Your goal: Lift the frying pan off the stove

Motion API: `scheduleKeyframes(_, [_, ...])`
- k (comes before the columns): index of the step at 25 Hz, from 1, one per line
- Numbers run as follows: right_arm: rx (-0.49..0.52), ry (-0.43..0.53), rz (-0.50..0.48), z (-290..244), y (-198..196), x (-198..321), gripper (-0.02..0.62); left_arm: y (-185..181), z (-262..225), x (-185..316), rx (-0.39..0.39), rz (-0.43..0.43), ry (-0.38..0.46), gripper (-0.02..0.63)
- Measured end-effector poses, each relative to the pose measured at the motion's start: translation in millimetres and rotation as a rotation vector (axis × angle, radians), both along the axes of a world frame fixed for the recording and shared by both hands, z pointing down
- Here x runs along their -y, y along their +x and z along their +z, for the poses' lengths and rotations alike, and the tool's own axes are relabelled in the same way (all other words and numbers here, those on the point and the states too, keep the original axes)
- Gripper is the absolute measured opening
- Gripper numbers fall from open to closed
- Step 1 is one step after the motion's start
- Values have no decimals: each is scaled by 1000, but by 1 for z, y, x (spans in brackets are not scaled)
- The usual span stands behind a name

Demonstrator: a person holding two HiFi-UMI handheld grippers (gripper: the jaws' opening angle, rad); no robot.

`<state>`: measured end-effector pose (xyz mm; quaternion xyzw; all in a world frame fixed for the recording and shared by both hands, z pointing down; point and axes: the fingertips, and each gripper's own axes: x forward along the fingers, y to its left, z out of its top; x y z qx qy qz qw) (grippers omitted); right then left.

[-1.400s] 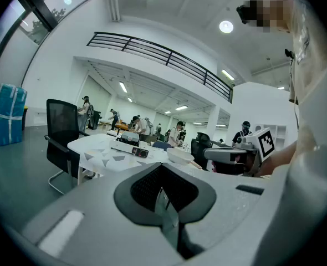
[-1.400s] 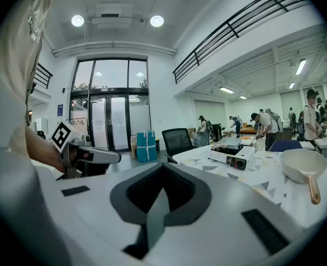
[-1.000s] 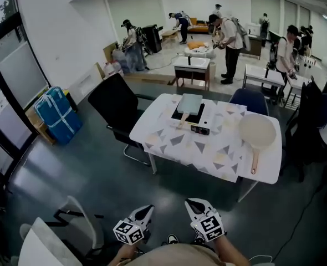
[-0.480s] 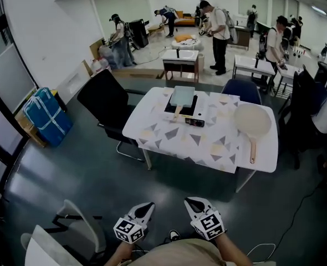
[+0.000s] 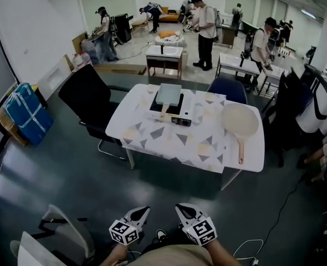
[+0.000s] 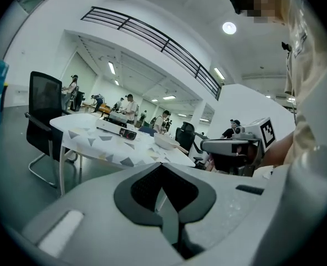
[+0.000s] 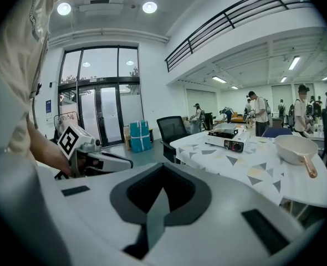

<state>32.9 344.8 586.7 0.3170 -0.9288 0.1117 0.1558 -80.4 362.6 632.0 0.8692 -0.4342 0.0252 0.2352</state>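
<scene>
The left gripper point(image 5: 143, 211) and the right gripper point(image 5: 182, 209) are both closed, with nothing between the jaws, and are held side by side close to the person's body. The table point(image 5: 152, 140) stands well apart at 12 o'clock. On it the square frying pan point(image 5: 168, 94) sits on the stove point(image 5: 181, 120), its handle toward 6 o'clock. A round pan point(image 5: 240, 119) lies at 3 o'clock of the stove, and a black chair point(image 5: 86, 100) is at 9 o'clock of the table.

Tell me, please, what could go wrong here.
The square pale-green pan sits on the black-and-white portable stove, but the round cream frying pan lies on the white table, inviting a wrong pick.
The left claw and right claw are shut and could knock the square pan's wooden handle.
</scene>
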Motion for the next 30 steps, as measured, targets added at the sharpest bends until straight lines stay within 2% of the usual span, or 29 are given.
scheduleKeyframes(7, [38, -51, 28, 10, -2, 30, -3, 7, -11, 32, 42, 66, 39, -2])
scheduleKeyframes(13, [101, -39, -37, 1, -18, 67, -3, -3, -22, 59, 87, 21, 18, -2])
scheduleKeyframes(16, [154, -56, -33, -5, -10, 95, -3, 0, -31, 75, 104, 11, 26, -2])
scheduleKeyframes(20, [160, -38, -34, -3, -1, 132, -3, 6, -34, 103, 130, 11, 29, -2])
scheduleKeyframes(25, [168, -42, -69, 7, 4, 159, -3, 18, -22, 125, 106, -13, -7, -2])
scheduleKeyframes(30, [164, -73, -86, 23, 8, 181, -3, 20, -23, 157, 29, -78, -14, -2])
